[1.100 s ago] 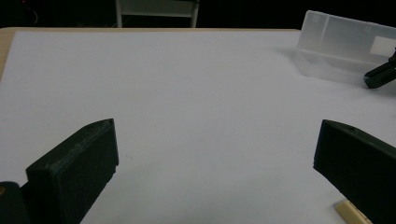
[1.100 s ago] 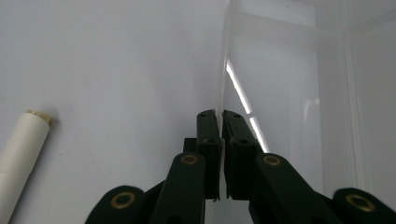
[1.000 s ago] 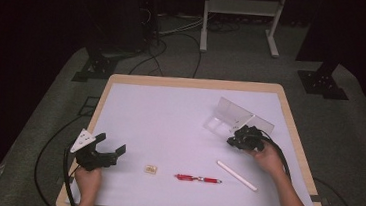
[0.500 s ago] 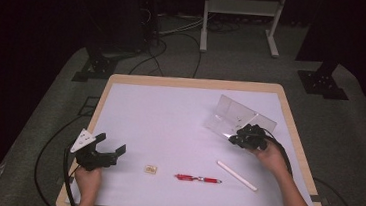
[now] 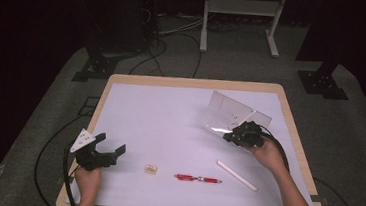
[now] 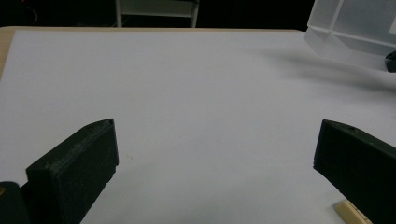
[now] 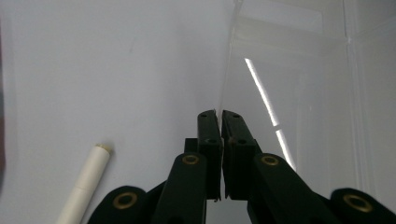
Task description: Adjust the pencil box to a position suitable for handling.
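Note:
A clear plastic box [image 5: 233, 111] stands tilted at the table's far right, its near edge lifted off the white surface. My right gripper [image 5: 229, 135] is shut on that edge; in the right gripper view the thin clear wall [image 7: 299, 88] runs up from between the closed tips of the right gripper [image 7: 220, 115]. My left gripper [image 5: 111, 143] rests near the front left corner, open and empty. Its jaws stand wide apart in the left gripper view [image 6: 215, 144], where the box [image 6: 350, 32] shows at the top right.
A red pen [image 5: 198, 178], a white stick [image 5: 236, 175] and a small tan block [image 5: 151, 169] lie along the table's front. The stick [image 7: 86, 182] lies just left of the right jaws. The tan block's corner [image 6: 352, 215] sits by the left gripper's right jaw.
My right gripper has risen and shifted slightly left, tipping the clear box's near edge up off the table. The left gripper has stayed put.

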The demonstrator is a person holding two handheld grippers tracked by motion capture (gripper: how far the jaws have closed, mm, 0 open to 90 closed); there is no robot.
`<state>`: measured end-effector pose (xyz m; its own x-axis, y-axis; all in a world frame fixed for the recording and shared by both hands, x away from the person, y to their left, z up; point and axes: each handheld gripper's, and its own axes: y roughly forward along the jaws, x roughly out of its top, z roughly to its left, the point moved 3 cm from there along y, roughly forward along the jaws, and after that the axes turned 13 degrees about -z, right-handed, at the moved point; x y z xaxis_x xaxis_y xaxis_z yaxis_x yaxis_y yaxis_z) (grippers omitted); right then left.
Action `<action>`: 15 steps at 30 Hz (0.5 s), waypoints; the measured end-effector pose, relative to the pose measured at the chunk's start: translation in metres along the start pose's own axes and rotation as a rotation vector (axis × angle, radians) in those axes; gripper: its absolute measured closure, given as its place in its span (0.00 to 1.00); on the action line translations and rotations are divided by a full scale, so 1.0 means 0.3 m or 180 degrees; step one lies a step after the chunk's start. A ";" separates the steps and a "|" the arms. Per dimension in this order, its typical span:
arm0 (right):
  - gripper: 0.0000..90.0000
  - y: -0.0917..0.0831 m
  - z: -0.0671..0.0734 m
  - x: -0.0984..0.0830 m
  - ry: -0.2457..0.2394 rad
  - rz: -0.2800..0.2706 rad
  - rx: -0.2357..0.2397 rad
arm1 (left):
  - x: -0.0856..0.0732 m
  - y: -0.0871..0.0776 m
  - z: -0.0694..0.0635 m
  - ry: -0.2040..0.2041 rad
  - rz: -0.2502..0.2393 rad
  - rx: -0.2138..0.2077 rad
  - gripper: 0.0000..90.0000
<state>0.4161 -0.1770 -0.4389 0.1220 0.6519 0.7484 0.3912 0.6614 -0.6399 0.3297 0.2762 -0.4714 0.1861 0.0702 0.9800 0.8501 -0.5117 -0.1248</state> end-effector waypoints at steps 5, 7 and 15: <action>0.96 0.003 0.013 0.024 -0.0045 -0.0087 0.0069 | 0.000 0.000 0.001 0.0000 0.0002 0.0001 0.00; 0.96 0.008 0.020 0.029 -0.0071 -0.0084 0.0095 | 0.000 0.000 0.001 -0.0003 -0.0001 0.0001 0.00; 0.96 0.038 0.050 0.046 -0.0123 -0.0072 0.0217 | 0.000 -0.001 0.002 -0.0016 -0.0012 0.0001 0.00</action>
<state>0.4087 -0.1549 -0.4383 0.0779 0.6494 0.7564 0.3303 0.6991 -0.6342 0.3299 0.2768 -0.4715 0.1855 0.0764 0.9797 0.8509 -0.5111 -0.1213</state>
